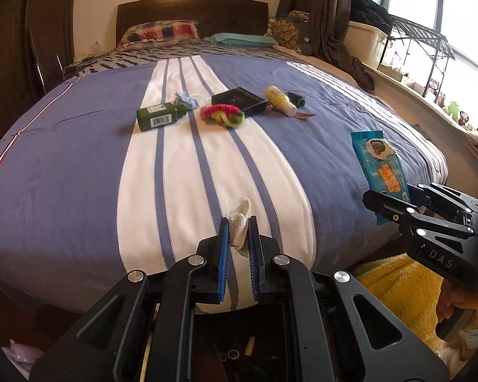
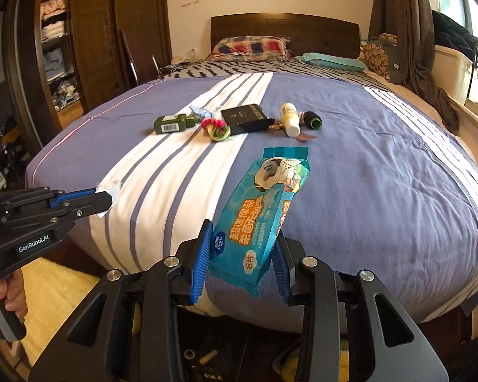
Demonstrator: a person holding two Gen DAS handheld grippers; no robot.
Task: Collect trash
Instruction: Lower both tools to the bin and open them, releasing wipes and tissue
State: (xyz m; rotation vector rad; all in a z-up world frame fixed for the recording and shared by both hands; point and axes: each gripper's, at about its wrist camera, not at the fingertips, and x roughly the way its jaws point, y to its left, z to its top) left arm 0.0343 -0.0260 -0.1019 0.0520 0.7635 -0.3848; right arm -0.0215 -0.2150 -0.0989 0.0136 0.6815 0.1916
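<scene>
Our left gripper (image 1: 239, 232) pinches white scrap (image 1: 241, 221) near bed's (image 1: 64, 172) foot edge. Our right gripper (image 2: 243, 254) squeezes blue wipes pack (image 2: 261, 213). Only right view shows shelves (image 2: 56, 51). Bottles (image 1: 161, 116) lie far up bed; wide bare blanket between.

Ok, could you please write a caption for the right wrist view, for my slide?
Right tongs grip a blue wipes packet over the striped bed; left tongs pinch a white scrap.
</scene>
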